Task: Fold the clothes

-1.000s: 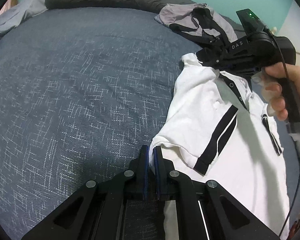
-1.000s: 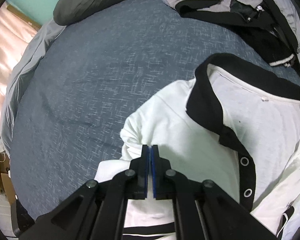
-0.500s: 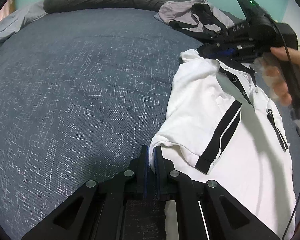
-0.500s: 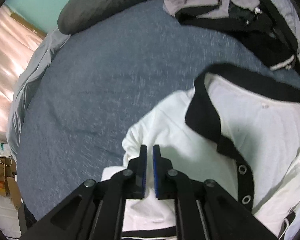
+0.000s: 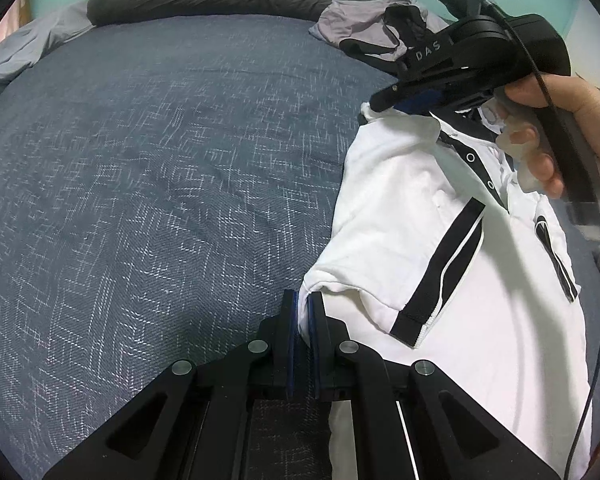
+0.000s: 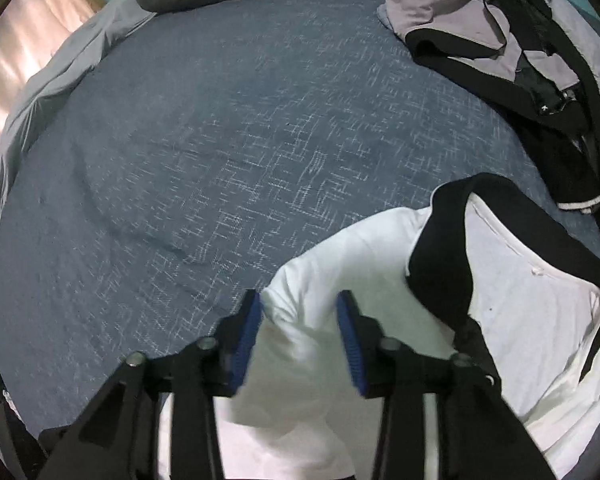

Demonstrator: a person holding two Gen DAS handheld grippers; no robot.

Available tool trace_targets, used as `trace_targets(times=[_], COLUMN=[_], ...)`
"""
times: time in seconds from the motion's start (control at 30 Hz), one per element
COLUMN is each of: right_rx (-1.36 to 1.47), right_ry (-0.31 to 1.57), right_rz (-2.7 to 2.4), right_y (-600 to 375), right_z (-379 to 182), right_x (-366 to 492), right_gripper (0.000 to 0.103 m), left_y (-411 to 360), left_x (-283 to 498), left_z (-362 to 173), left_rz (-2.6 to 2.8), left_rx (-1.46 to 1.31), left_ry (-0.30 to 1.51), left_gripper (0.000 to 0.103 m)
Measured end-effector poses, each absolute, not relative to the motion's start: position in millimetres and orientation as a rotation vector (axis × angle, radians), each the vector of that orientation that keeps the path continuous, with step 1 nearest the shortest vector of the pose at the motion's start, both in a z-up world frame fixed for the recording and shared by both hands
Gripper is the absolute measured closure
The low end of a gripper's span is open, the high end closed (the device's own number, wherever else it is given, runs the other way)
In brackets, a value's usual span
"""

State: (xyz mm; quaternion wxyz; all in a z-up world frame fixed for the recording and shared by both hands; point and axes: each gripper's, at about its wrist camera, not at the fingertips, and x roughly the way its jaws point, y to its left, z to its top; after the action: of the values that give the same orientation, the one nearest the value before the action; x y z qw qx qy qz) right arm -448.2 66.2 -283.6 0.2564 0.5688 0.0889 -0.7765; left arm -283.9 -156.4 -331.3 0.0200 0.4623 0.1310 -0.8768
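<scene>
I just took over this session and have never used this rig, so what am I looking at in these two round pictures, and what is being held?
There is no robot arm. A person carries a black two-finger gripper in each hand, and a fisheye camera on each looks along its fingers.

The left view shows the left gripper shut on the side edge of a white polo shirt with black collar and trim. The other tool and the hand holding it appear at upper right.

The right view shows the right gripper. Its blue-padded jaws have just been opening and stand apart, with the shirt's shoulder fold loose between them.

Everything lies on a dark blue woven bedspread. A crumpled grey and black garment waits farther back.
</scene>
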Motion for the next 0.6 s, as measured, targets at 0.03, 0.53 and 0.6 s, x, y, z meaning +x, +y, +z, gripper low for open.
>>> trace_targets(times=[0.03, 0.53, 0.6], right_rx=[1.538, 1.464, 1.463], right_ry=[0.244, -0.118, -0.150], right_rz=[-2.106, -2.193, -2.209], right_y=[66, 110, 114], right_z=[-284, -264, -266], right_x=[-448, -463, -466], right_gripper=[0.086, 0.102, 0.102], left_y=[-156, -154, -154], left_x=[-284, -284, -284], left_z=[-331, -332, -332], left_rz=[-2.719, -2.711, -2.709], left_rx=[1.435, 1.440, 1.444], left_ry=[0.408, 0.406, 0.403], left_gripper=[0.097, 0.097, 0.097])
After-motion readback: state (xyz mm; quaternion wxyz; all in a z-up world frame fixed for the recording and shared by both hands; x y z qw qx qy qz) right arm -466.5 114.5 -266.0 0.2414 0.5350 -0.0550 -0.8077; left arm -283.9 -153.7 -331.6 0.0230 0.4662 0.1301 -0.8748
